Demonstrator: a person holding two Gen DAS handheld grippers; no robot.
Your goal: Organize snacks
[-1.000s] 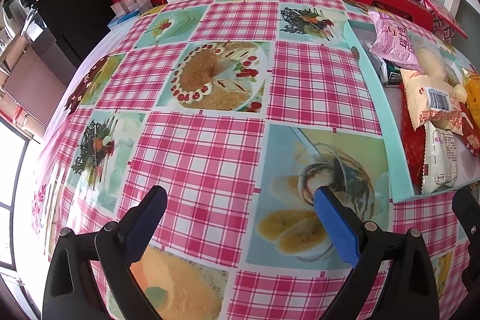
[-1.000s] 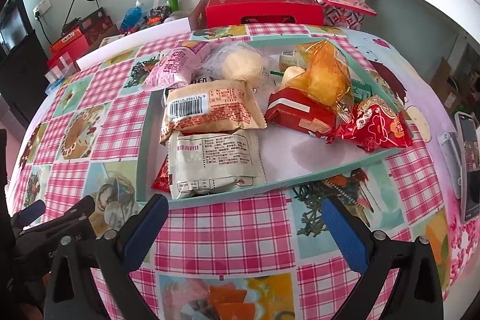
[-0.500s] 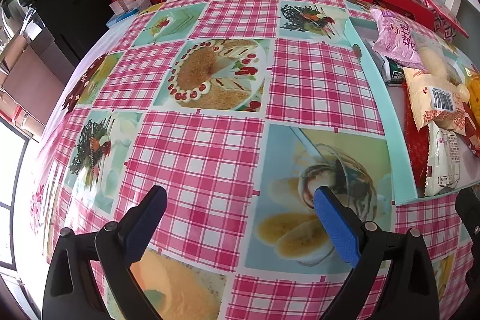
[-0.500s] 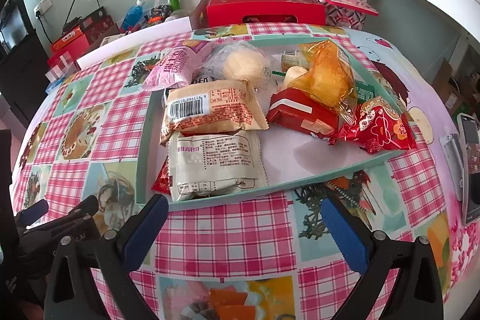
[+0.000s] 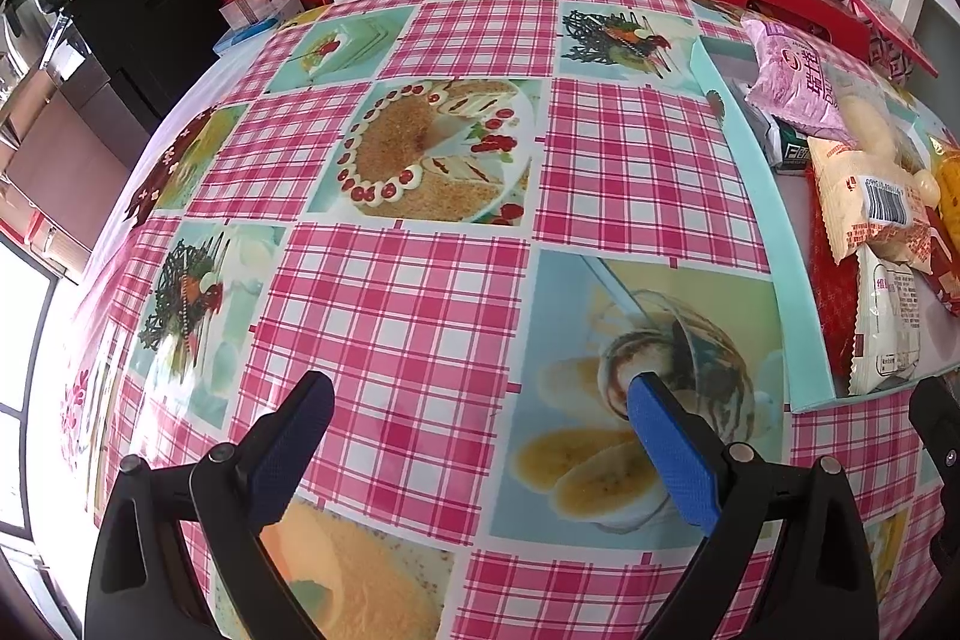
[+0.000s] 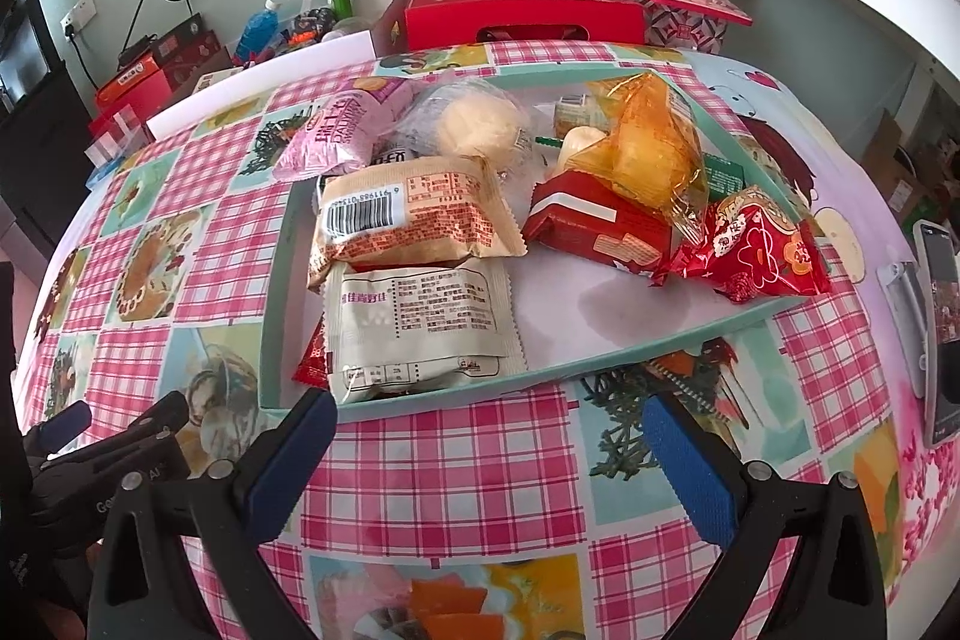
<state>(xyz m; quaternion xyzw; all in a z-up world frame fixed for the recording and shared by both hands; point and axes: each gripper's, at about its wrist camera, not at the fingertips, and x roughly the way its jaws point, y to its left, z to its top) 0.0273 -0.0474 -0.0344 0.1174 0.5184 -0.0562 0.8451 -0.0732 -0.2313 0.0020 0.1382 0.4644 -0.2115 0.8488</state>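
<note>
Tray [image 6: 630,362] sits on bench [image 6: 444,466], snack packets [image 6: 420,322] piled inside it. Gift boxes [image 6: 522,12] behind tray. Phone [image 6: 942,334] lies right of tray, near bench edge.

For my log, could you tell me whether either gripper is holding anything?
Nothing is held: the left gripper and right gripper are both open and empty.
</note>
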